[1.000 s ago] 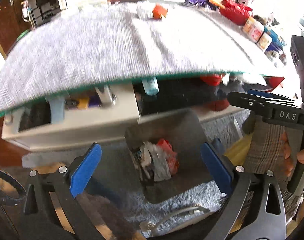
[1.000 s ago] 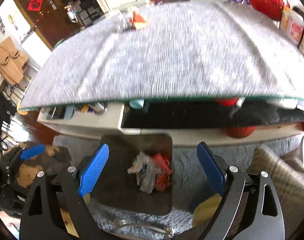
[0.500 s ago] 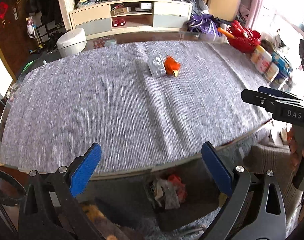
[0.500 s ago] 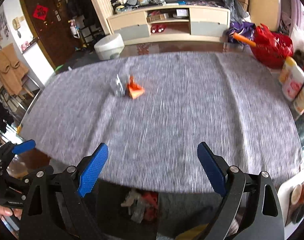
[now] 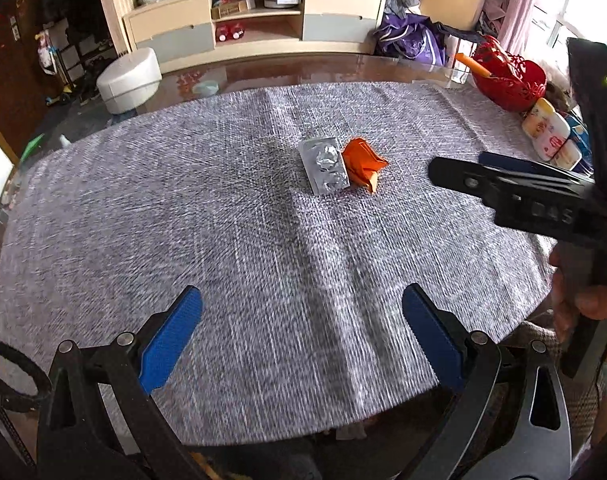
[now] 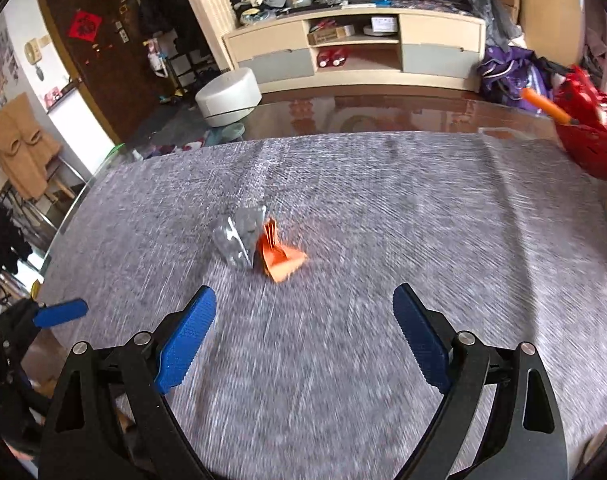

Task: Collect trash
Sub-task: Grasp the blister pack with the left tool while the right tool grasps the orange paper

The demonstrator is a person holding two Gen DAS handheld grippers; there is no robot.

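Both my tongs are wide open and hold nothing. My left gripper (image 5: 301, 320) hangs over the near part of the gray cloth (image 5: 183, 220), with its 2 blue pads far apart. My right gripper (image 6: 303, 322) is over the same cloth, and its 2 blue pads are far apart too. From the left camera I see my right tongs from the side, over the right part of the cloth, with my hand (image 5: 575, 300) on the handle.

Ahead of both tongs lie 2 bits of trash in the middle of the cloth. The silver foil pack (image 5: 324, 165) lies flat. The orange wrapper (image 5: 363, 163) is crumpled and touches the foil pack on its right side. Bare cloth lies all around them on every side.

The cloth's near edge curves just under my left tongs. Past the cloth's far edge the glass table (image 6: 403, 114) shines. At the far right edge sits a red basket (image 5: 507, 76), with some bottles (image 5: 547, 140) near it, well apart from the trash.
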